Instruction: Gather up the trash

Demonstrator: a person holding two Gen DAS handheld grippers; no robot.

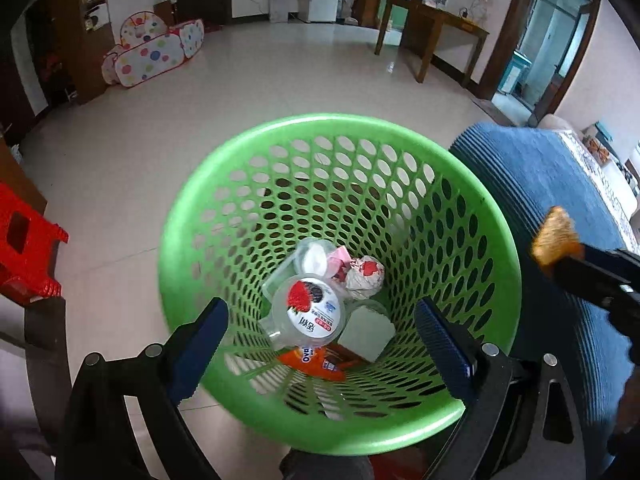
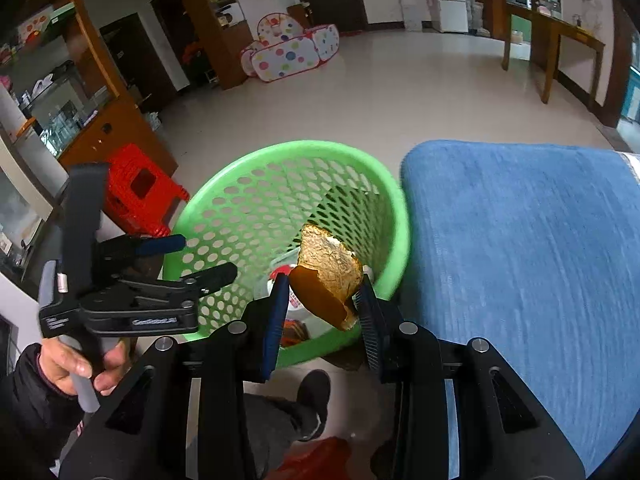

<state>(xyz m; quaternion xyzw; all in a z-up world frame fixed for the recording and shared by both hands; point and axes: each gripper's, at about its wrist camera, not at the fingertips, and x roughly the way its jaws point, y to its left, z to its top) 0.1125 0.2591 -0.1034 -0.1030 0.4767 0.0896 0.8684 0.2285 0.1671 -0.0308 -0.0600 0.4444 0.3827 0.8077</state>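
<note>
A green perforated basket (image 1: 248, 184) (image 2: 208, 220) stands on the floor beside a blue-covered surface. Inside lie a plastic cup with a strawberry lid (image 1: 310, 312), a crumpled paper ball (image 1: 364, 276), an orange wrapper (image 1: 310, 360) and a pale square piece (image 1: 366, 334). My right gripper (image 2: 322, 282) is shut on a gold crumpled wrapper with an orange inside (image 2: 330, 268) (image 1: 554, 240), held above the basket's right rim. My left gripper (image 1: 322, 320) (image 2: 200, 258) hangs open over the basket with nothing between its fingers.
A red plastic stool (image 1: 28, 248) (image 2: 140, 196) stands left of the basket. The blue cover (image 2: 520, 260) (image 1: 540, 184) fills the right side. The person's shoe (image 2: 316, 400) is below the basket. A spotted play tent (image 1: 156, 52), wooden table (image 1: 436, 28) and shelves stand far off.
</note>
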